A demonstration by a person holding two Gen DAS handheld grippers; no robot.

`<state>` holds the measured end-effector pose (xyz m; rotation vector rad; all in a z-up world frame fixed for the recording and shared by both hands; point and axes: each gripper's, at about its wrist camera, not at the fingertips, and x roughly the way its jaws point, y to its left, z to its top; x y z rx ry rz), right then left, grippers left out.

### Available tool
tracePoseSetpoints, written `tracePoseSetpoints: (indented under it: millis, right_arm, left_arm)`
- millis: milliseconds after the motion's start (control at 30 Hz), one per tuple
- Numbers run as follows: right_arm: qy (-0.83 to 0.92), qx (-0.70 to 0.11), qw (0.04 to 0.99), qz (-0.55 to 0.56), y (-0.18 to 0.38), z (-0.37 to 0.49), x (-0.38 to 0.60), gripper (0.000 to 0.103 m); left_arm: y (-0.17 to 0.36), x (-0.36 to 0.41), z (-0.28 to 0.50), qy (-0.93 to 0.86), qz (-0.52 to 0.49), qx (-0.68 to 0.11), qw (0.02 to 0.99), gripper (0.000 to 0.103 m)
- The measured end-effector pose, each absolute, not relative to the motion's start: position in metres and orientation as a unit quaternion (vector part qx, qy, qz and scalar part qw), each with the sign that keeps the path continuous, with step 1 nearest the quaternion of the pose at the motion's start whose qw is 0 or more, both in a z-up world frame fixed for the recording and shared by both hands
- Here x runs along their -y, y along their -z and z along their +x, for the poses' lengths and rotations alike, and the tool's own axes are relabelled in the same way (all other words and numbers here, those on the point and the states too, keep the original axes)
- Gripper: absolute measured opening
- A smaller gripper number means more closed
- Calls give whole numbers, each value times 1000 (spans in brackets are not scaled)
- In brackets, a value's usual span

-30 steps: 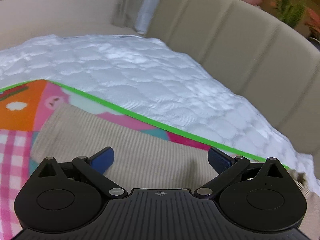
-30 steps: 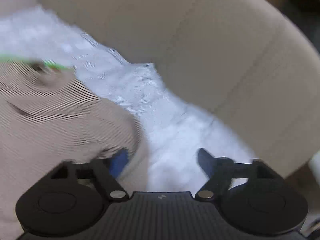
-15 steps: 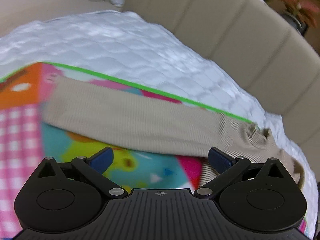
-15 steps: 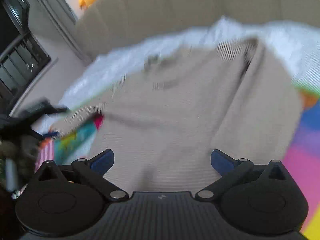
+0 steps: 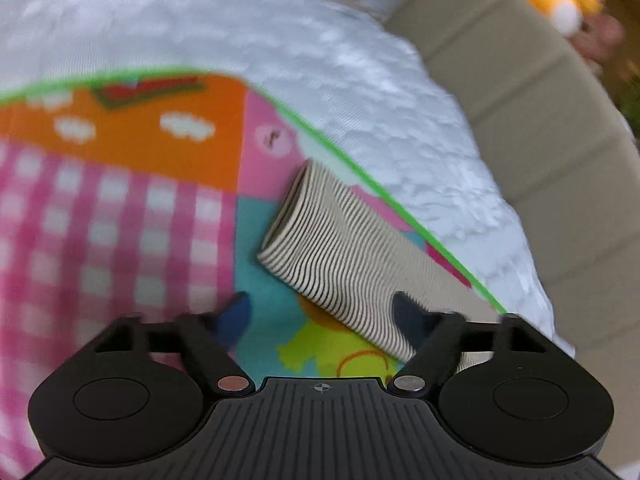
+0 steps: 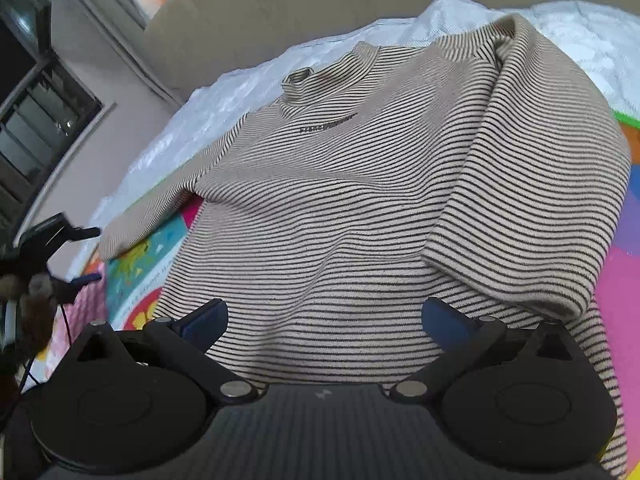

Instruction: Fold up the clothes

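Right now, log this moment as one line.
stage: one sleeve folded | sweater: flat on mat | left gripper: closing beside loose sleeve | right gripper: open over hem

Beige sweater (image 6: 340, 200) with thin dark horizontal stripes, lying front side up and mostly flat directly ahead of the right claw (image 6: 324, 316), whose two fingers stand apart over its lower body. Mock collar (image 6: 304, 78) at the far end from that claw; a short line of dark lettering (image 6: 326, 125) sits just below it. One sleeve (image 6: 532, 184) is folded inward across the chest, cuff near the claw's right finger. The other sleeve (image 5: 352, 256) stretches outward, its open cuff ahead of the left claw (image 5: 324, 312), partly between the fingers.
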<state>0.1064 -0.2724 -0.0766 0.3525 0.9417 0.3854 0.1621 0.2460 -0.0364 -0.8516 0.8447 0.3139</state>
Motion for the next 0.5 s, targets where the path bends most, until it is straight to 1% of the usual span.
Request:
tracePoseSetpoints:
  millis: [67,100,133,167,200,233,267,367,500]
  right_arm:
    - [-180,-446,865,144,76,104,265,103]
    - [-176,-447,866,141,77,104,263,103]
    - [-172,-448,866,142,77,105,262,103]
    - [-168,-449,866,142,77,105,261,103]
    - [-166,-450,865,145,77,107,261,103]
    - [-167,-451,864,151,78,108,262,103]
    - [-170,-451,862,156,78,108,265,103]
    - [-175,-450,858,173,79,111,270,103]
    - [-180,-450,857,173,78,112,271,103]
  left_arm:
    - [44,-240,172,-169,-399,-395,810,76]
    - [42,-235,177,-178,-385,-389,818,73]
    - [39,-229,183,-186,-361,-383,830,53]
    - [33,-223,190,-190,-332,-380,842,14]
    - [24,-217,196,-184,-319,-373,852,6]
    - [15,-211,202,-177,-305,-365,861,9]
    - [5,-204,208,-170,-291,-357,871,9]
    - [-47,-166,219,-117,-241,-307,913,9]
    - [-100,-98,231,-14,-206,-260,943,9]
